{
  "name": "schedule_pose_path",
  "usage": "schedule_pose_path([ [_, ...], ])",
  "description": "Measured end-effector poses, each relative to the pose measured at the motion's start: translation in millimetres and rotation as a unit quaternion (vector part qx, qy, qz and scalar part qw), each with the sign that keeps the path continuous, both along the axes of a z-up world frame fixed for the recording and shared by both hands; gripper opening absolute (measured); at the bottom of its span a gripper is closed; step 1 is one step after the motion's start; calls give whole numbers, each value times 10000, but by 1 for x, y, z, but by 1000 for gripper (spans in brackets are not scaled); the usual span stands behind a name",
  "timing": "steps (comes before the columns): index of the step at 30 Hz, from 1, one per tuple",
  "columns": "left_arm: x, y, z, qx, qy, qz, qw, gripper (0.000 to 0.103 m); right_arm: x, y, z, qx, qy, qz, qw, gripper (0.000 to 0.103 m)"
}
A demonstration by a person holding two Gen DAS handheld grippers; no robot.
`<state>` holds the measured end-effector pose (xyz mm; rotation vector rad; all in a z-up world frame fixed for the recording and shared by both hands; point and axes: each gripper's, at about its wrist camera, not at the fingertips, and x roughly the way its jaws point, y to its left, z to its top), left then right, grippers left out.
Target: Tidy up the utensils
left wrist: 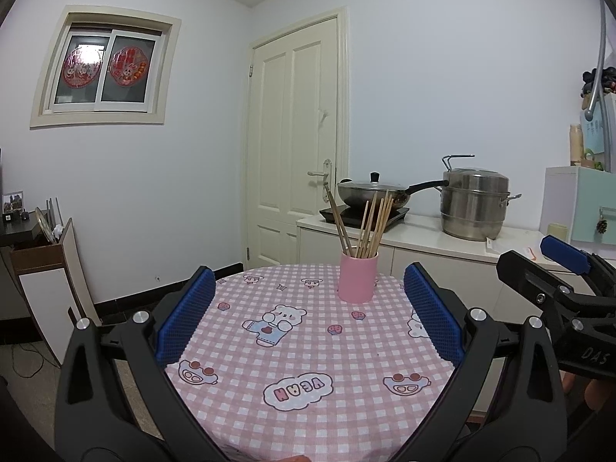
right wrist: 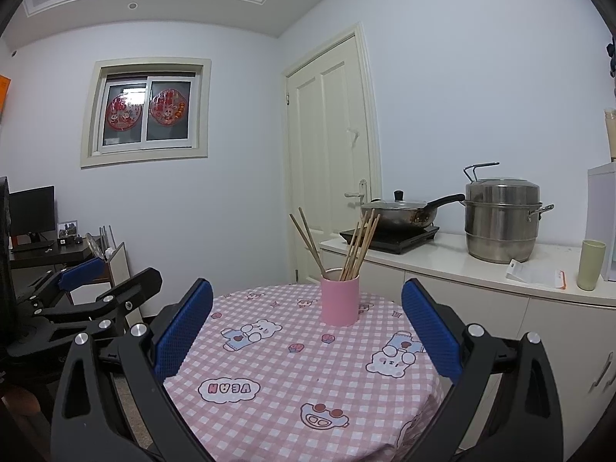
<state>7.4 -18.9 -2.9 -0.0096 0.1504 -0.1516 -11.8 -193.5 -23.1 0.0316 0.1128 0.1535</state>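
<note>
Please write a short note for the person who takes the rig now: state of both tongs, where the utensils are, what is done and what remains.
Left tongs: open, empty, held above the table's near side.
Right tongs: open, empty, beside the left ones.
Chopsticks: all standing in the pink cup at the far side of the checked tablecloth.
Done: no loose utensil shows on the table.
Left: apparently nothing; check any part outside these views.

Cup (left wrist: 357, 277) is standing on the table (left wrist: 308, 346) near its far edge, with chopsticks (left wrist: 365, 227) standing in it, leaning apart. Behind the table, the counter (left wrist: 423, 236) is carrying a cooktop (left wrist: 362, 217) at its left end, a lidded pan (left wrist: 371, 192) sitting on it, and a steamer pot (left wrist: 475, 204) standing to the right.
</note>
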Motion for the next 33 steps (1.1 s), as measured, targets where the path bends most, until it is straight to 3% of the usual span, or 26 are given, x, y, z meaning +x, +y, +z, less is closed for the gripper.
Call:
schedule_pose_path([
  [33, 1, -8, -1, 165, 9, 82, 9998, 97, 0, 1, -1, 5, 72, 16, 10000, 95],
])
